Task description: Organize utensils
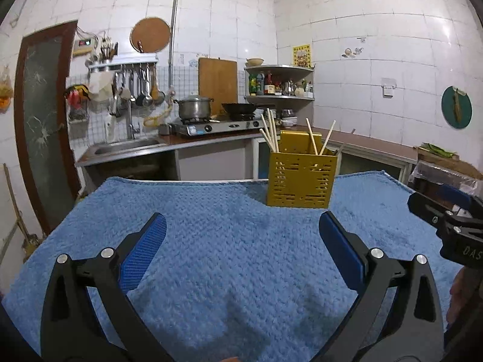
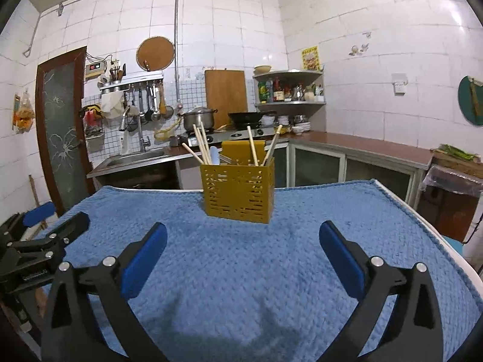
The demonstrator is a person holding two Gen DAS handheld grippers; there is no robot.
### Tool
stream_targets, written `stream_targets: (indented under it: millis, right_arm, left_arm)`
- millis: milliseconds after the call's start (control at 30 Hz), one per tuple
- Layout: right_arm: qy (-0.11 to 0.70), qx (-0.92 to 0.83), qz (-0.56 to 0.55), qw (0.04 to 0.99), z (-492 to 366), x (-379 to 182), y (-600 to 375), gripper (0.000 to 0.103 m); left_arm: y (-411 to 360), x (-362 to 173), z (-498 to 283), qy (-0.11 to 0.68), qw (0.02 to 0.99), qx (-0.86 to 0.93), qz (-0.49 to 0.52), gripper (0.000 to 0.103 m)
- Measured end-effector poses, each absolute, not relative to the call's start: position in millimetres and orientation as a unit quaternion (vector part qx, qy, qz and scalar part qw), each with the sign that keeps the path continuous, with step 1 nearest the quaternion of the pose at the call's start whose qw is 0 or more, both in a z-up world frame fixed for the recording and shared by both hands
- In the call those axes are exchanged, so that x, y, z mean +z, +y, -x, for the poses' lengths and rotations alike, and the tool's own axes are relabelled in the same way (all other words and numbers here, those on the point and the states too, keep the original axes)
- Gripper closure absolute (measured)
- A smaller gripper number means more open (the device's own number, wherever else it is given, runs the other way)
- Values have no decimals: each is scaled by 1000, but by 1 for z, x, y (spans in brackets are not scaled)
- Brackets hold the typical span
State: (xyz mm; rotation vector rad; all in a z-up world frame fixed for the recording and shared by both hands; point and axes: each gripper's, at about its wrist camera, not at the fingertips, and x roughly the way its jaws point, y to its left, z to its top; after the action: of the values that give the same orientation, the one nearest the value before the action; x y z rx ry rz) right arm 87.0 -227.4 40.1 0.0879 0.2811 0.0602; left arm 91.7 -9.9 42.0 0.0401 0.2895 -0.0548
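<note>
Plainly, the left gripper (image 1: pixel 241 235) stood wide open over the blue towel (image 1: pixel 211 241), its blue pads (image 1: pixel 145 247) spread far apart with nothing between them and nothing touching them. The right gripper (image 2: pixel 243 241) was the same: jaws spread wide, empty, held above the cloth. Each tool showed at the edge of the other's view, so the two hung side by side, both pointed toward the far half of the table.

Ahead of them, upright on the towel near its far edge, stood the yellow slotted utensil holder (image 1: pixel 300 181). Several wooden chopsticks (image 1: pixel 270 134) leaned inside it, a cluster at its left side and two more further right; the right wrist view also showed a pale handle (image 2: pixel 215 154) among them, though what it belonged to could not be told. The holder was well apart from both grippers.

No loose utensil lay on the visible towel. Judging from that, the sorting looked finished or close to it, with every piece in sight already in the holder. Whether anything remained outside the views could not be said. Behind the table ran the kitchen counter with a sink (image 1: pixel 126 146) and a stove (image 1: pixel 220 126).
</note>
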Motion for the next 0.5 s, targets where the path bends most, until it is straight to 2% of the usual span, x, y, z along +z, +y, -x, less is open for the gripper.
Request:
stream_targets:
  millis: [233, 500]
  right_arm:
    - [144, 17, -70, 987, -98, 18, -239, 5]
    - [132, 5, -44, 990, -96, 5, -234, 5]
  left_arm:
    - [-12, 17, -93, 148, 988, -20, -38, 5]
    - [-16, 6, -91, 140, 988, -19, -54, 5]
